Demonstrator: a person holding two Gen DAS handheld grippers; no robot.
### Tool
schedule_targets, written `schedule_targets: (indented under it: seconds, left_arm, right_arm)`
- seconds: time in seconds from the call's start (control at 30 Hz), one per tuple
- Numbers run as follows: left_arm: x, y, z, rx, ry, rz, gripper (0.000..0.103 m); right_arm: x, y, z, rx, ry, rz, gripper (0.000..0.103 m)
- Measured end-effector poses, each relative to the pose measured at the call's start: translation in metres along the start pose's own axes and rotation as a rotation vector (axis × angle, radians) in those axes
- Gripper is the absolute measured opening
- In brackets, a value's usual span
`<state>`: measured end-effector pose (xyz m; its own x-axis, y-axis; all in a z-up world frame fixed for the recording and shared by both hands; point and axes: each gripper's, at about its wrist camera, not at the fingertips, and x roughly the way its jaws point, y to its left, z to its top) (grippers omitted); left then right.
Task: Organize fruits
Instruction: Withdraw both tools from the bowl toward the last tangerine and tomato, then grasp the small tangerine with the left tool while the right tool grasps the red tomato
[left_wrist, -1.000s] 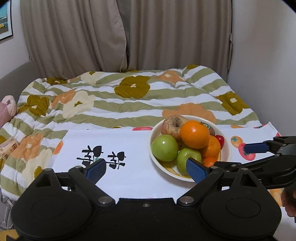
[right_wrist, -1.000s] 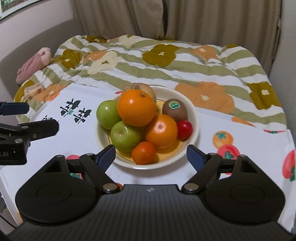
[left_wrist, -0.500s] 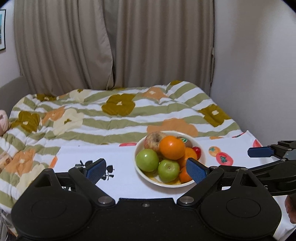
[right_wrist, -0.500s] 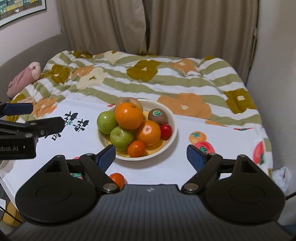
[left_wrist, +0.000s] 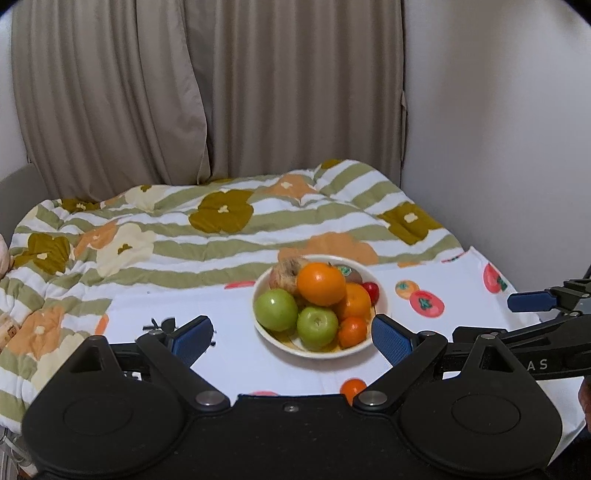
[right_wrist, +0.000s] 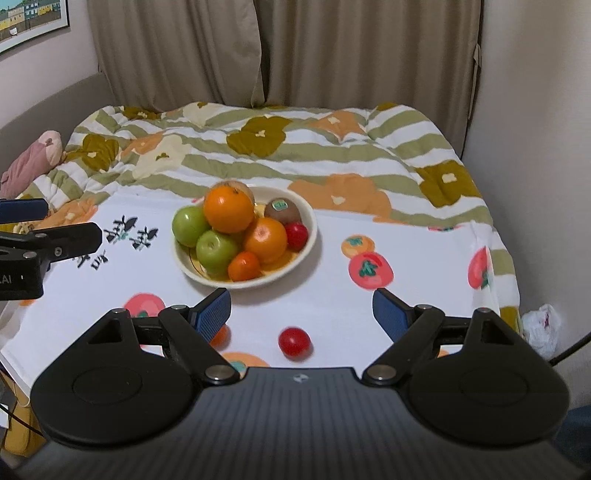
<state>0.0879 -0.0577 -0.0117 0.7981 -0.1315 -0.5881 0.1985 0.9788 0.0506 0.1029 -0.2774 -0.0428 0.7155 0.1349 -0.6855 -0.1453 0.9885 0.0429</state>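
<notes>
- Left gripper (left_wrist: 291, 334): jaws wide apart, nothing between them.
- Right gripper (right_wrist: 301, 308): jaws wide apart, empty too.
- Just beyond the right gripper, on the white cloth (right_wrist: 332, 306): a loose red tomato (right_wrist: 293, 341), a small orange (left_wrist: 352, 389) beside it.
- Farther: bowl (right_wrist: 308, 236) mid-cloth, heaped with oranges, green apples, kiwi.
- Behind: flowered quilt (right_wrist: 295, 147), then curtains (right_wrist: 295, 48).

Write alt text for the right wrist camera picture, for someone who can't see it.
A cream bowl piled with oranges, green apples, a kiwi and a small red fruit sits on a white fruit-print cloth over a striped floral quilt. The open right gripper points at it, nothing between its blue pads; a loose red fruit lies on the cloth nearer the camera.
</notes>
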Motion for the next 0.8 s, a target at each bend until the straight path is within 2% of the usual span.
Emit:
schedule_targets:
  seconds: [0.2, 0.4, 0.6, 0.7, 0.8]
  left_arm:
    - [0.013, -0.012, -0.017, 0.001, 0.05, -0.004, 0.096]
    - [0.044, -0.034, -0.039, 0.021, 0.12, -0.012, 0.095]
    - [0.082, -0.055, -0.056, 0.036, 0.187, -0.02, 0.084]
    - [0.099, -0.059, -0.062, 0.028, 0.225, -0.018, 0.074]
    - [0.113, -0.059, -0.064, 0.01, 0.251, -0.019, 0.071]
  right_arm:
    - [0.012, -0.014, -0.017, -0.006, 0.031, 0.006, 0.099]
    - [0.034, -0.029, -0.033, -0.034, 0.052, 0.042, 0.099]
    - [0.058, -0.039, -0.045, -0.103, 0.071, 0.087, 0.098]
    - [0.069, -0.042, -0.051, -0.118, 0.092, 0.116, 0.098]
    - [0.079, -0.042, -0.056, -0.137, 0.106, 0.131, 0.098]
